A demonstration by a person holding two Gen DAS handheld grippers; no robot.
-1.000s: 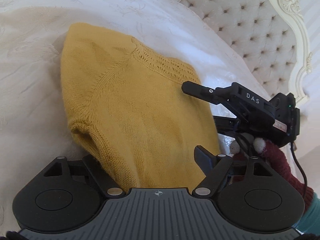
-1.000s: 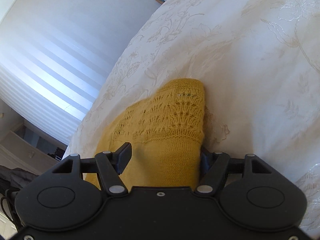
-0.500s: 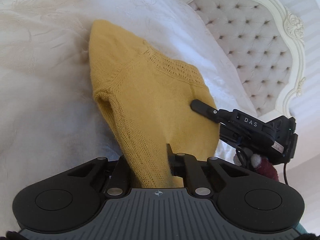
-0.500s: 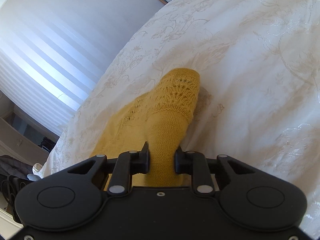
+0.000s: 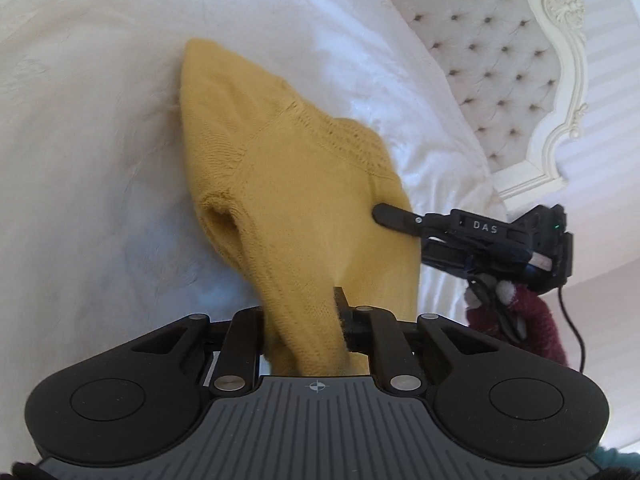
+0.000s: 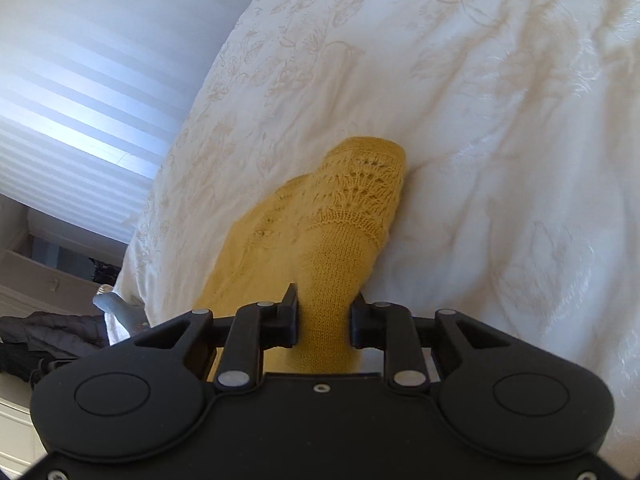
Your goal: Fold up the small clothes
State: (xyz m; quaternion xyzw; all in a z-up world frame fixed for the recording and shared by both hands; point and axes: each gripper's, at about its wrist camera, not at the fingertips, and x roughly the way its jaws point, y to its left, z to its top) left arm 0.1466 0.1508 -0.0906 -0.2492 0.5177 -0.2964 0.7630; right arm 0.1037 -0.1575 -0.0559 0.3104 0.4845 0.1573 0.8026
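We see a wide bed [image 5: 100,160] covered by a white bedspread [image 6: 500,160] with a pale floral pattern stitched into it. In the left wrist view a tufted headboard [image 5: 480,60] with a carved cream frame rises at the bed's far end. In the right wrist view a striped wall [image 6: 80,100] stands beyond the bed's side edge, and some dark cloth [image 6: 48,336] lies low down past that edge.

On the bedspread, away from the edges we can see, lies the small yellow knitted sweater [image 5: 288,184]. Its far part rests on the cover, while the near part is drawn up toward both cameras. A lace-patterned band [image 6: 360,184] runs across its far end in the right wrist view, and a rolled fold shows on its left side in the left wrist view.

Our left gripper [image 5: 304,320] is clamped on the near edge of the sweater: the knit is bunched between its two fingers, whose jaws have just eased a little wider while the cloth sits pinched there. Our right gripper [image 6: 324,316] likewise pinches a narrow strip of the sweater, both pads pressed against the knit, its jaws too having just opened slightly around the cloth. In the left wrist view that right gripper reaches in from the right, one finger [image 5: 396,216] lying against the sweater's right border. Behind it we see a dark red sleeve [image 5: 536,320] and a thin black cable [image 5: 572,320].
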